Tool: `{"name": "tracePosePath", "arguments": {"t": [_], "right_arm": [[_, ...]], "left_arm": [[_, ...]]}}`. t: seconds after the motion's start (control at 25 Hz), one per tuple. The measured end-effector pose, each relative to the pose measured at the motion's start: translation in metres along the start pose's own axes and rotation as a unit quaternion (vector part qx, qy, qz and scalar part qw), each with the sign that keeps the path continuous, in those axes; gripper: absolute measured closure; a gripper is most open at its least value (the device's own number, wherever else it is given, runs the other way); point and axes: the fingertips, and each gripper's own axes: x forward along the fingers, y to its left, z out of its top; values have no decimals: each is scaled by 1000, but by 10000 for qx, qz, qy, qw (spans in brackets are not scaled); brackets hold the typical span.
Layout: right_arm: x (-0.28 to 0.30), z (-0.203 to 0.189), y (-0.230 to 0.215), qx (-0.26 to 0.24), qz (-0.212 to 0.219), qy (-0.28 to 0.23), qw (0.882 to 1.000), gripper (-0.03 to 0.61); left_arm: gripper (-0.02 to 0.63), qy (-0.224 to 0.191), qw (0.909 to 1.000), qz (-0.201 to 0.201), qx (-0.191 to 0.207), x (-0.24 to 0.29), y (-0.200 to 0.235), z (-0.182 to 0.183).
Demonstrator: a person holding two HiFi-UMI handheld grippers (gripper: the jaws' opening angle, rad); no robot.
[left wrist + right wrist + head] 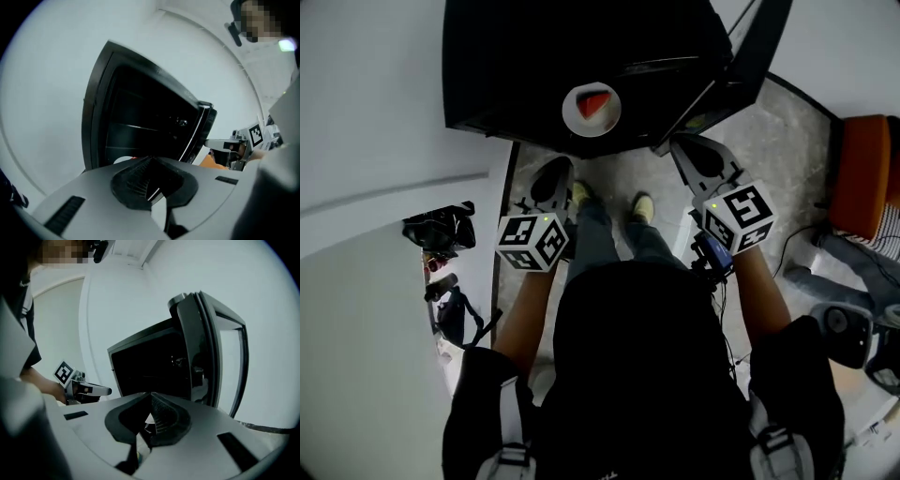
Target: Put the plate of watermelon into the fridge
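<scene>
A white plate (592, 108) with a red watermelon wedge rests inside the open black fridge (534, 56), near its front edge. The fridge door (750, 56) stands swung out to the right. My left gripper (553, 183) hovers below and left of the plate, apart from it, with its jaws shut on nothing. My right gripper (698, 155) hovers below the door's lower corner, its jaws together and empty. In the left gripper view a sliver of the plate (123, 160) peeks over the shut left gripper (151, 159). In the right gripper view the right gripper (151, 395) faces the dark fridge interior (145, 366).
An orange seat (862, 173) stands at the right, with a grey device (844, 333) and cables on the floor near it. Dark gear (441, 230) lies by the white wall at the left. The person's feet (642, 206) stand on the mottled floor before the fridge.
</scene>
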Motion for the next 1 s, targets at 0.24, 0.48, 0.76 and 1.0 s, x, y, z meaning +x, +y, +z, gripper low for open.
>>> {"name": "tracePosePath", "arguments": {"t": [0.24,0.48,0.76,1.0], "right_arm": [[-28,19,5,-15,-77,-240,9997,568],[-49,34,6,-448,-150,-350,9983,568],[-74,41,-22,-828,-352,-242,9956,568],[-94,36,-3,-1493,-752,-69,9859,568]], "left_arm": [[600,-275,9995,-135,72,-27,-30,28],[600,-748,9956,-302,470,-46,-59,65],[600,-841,9936,-578,485,-38,-87,81],[600,-879,9905,-848,627,-67,-86,76]]}}
